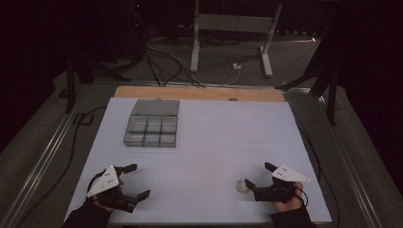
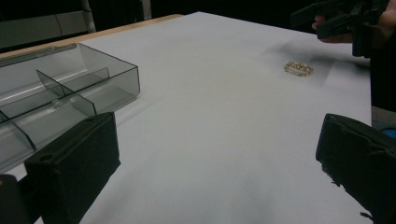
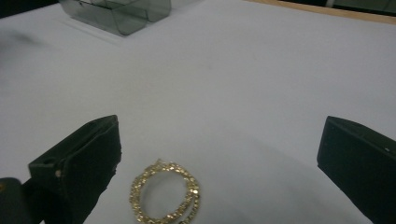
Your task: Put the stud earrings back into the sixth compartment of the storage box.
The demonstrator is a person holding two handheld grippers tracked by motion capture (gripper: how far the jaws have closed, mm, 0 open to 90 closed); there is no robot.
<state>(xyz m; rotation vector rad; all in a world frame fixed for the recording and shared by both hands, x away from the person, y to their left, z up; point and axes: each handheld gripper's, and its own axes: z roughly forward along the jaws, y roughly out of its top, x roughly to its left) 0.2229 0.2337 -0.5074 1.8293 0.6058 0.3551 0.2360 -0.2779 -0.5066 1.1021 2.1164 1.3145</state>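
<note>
A gold beaded ring-shaped piece of jewellery [image 1: 241, 185] lies on the white table top near the front right; it looks like two overlapping hoops [image 3: 166, 198] in the right gripper view. My right gripper [image 1: 258, 178] is open just right of it, its jaws wide apart, the hoops lying low between them and nearer the left jaw. My left gripper [image 1: 136, 180] is open at the front left with nothing between its jaws. The hoops [image 2: 298, 68] also lie far off in the left gripper view. A clear grey compartment box [image 1: 152, 123] sits at the back left.
The white table top [image 1: 209, 142] has a wooden strip [image 1: 199, 92] along its far edge. The box [image 2: 56, 98] has its lid open and several divided cells. Cables and a metal stand [image 1: 233, 33] are on the floor beyond.
</note>
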